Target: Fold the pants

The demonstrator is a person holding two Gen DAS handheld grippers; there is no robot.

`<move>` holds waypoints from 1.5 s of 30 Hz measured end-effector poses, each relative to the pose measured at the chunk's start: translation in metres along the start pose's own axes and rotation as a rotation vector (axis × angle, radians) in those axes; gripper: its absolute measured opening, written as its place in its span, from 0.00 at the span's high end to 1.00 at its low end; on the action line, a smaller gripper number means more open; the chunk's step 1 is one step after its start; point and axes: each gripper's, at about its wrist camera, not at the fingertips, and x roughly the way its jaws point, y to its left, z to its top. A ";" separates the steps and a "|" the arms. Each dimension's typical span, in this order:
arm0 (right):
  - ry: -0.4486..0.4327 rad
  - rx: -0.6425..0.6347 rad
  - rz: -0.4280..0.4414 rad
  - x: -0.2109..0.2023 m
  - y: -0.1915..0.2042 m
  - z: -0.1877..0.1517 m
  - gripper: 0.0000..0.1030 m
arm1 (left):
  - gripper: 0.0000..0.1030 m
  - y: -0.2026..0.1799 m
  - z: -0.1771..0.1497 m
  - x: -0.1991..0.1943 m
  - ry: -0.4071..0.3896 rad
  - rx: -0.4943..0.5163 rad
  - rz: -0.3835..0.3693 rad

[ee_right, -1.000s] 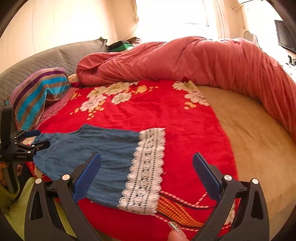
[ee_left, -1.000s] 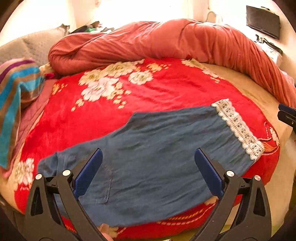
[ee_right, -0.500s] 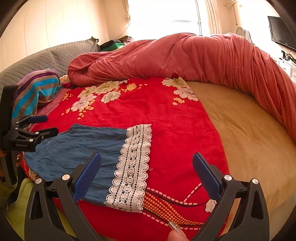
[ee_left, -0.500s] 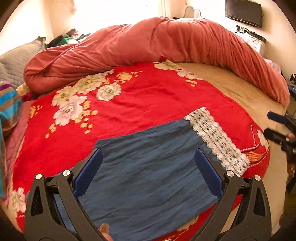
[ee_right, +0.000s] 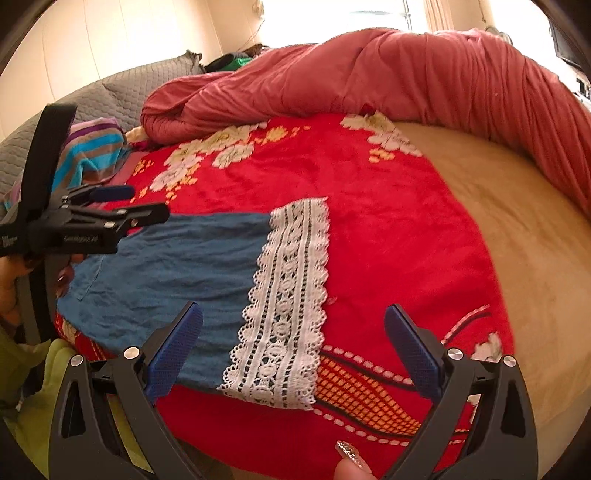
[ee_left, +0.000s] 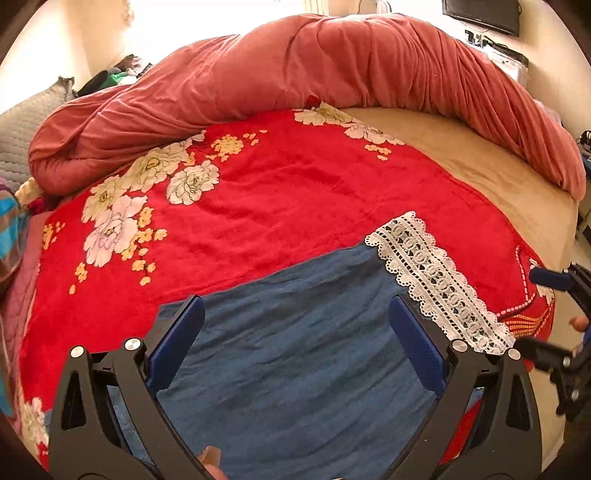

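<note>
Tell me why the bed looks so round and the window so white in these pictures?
Left wrist view: the fisheye lens bows the red blanket into a dome, dark corners ring the frame, and the window is washed out by glare. Right wrist view: same bulge and blown-out window; the blue pants stay sharp.

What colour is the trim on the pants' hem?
White lace on blue pants; clearest in the right wrist view.

Home bedroom showing itself: bed [ee_left: 480,173] lying under a red floral blanket [ee_left: 258,206], rolled duvet [ee_left: 332,66], wall-mounted TV [ee_left: 480,13] hanging beyond
</note>
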 end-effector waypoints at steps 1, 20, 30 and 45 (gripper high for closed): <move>0.005 0.004 0.005 0.002 0.000 -0.001 0.05 | 0.09 0.000 0.000 0.003 0.005 -0.002 -0.002; 0.107 0.099 0.059 0.042 -0.001 -0.020 0.05 | 0.10 -0.016 0.018 0.063 0.069 0.086 -0.056; 0.093 0.094 0.143 0.050 0.004 -0.022 0.21 | 0.23 -0.032 0.026 0.123 0.194 0.158 -0.123; 0.073 0.047 0.203 0.061 0.019 -0.007 0.64 | 0.91 -0.047 0.018 0.122 0.182 0.135 -0.221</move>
